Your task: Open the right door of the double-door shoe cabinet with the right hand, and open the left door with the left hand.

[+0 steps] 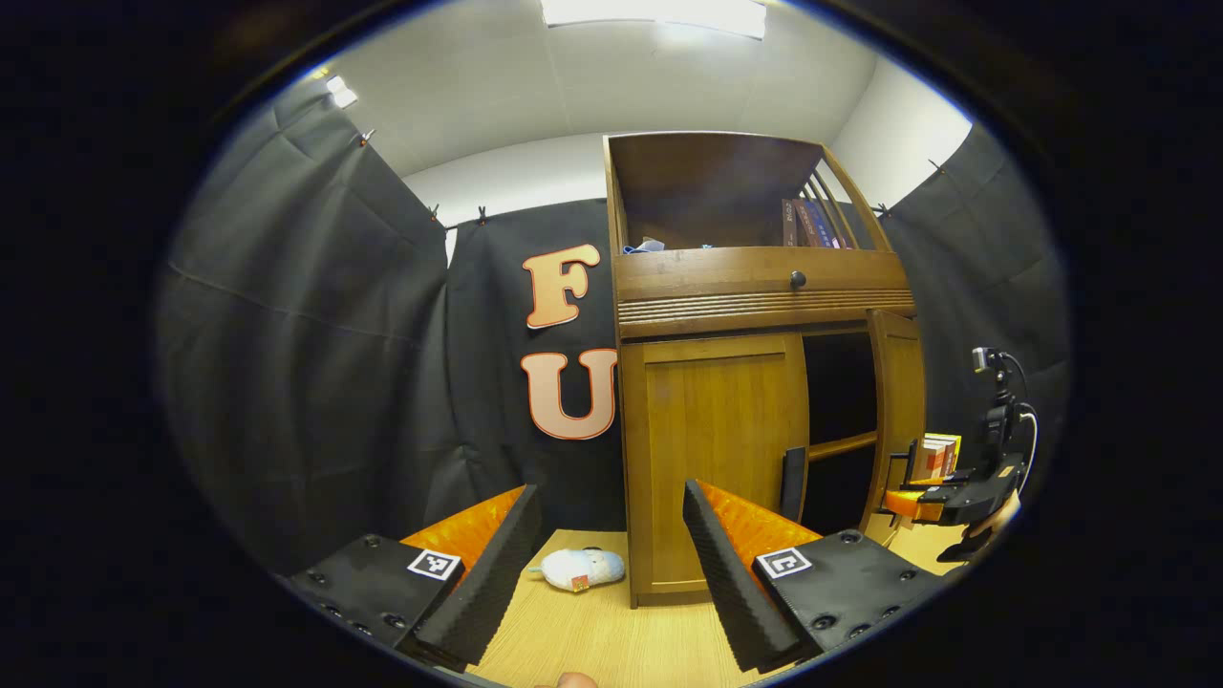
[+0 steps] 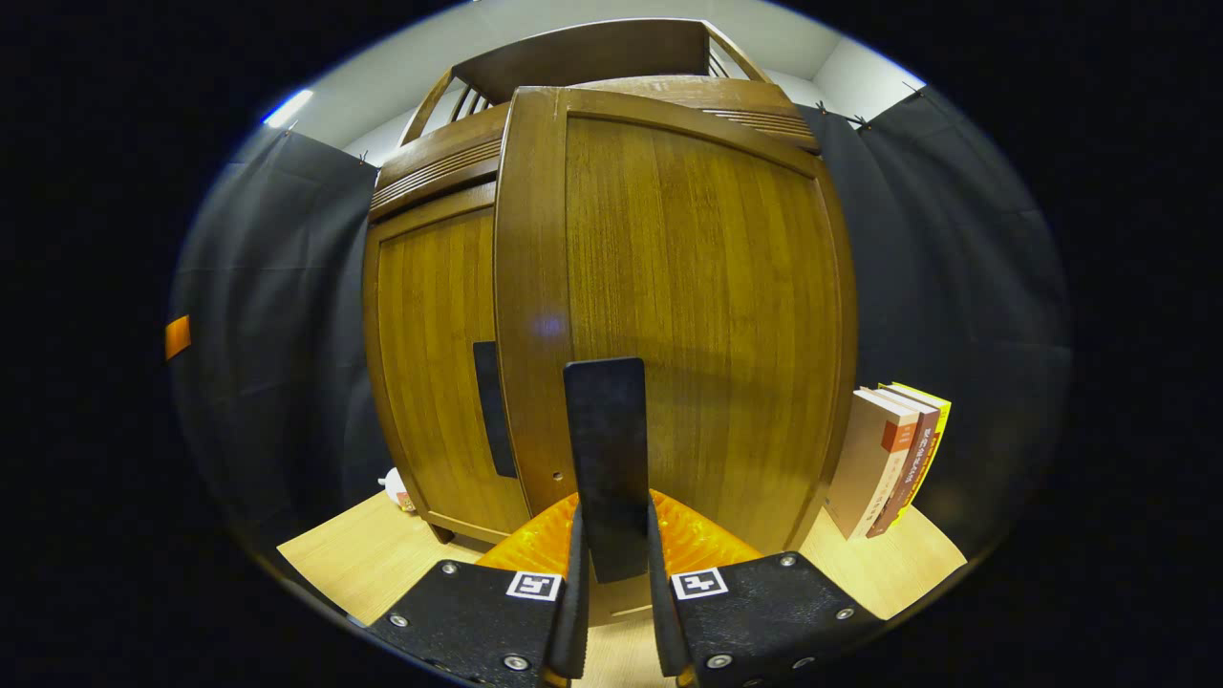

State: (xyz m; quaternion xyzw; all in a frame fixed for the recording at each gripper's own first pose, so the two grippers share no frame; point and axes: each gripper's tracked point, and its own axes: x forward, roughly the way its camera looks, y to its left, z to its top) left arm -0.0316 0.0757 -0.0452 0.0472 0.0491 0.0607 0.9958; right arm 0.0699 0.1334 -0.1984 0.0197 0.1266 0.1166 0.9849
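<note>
The right gripper [image 2: 611, 612] is clenched on the upright handle [image 2: 605, 459] of the right door [image 2: 688, 315], which stands swung out. The left gripper [image 1: 611, 564] hangs released; the left door [image 1: 717, 459], closed, lies ahead, its upright handle [image 1: 792, 483] slightly right. The cabinet [image 1: 755, 287] stands on a wooden table [image 1: 611, 631].

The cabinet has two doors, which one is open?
The right door, swung outward showing the dark inside; the right gripper is clamped on its black handle. The left door sits flat and closed.
</note>
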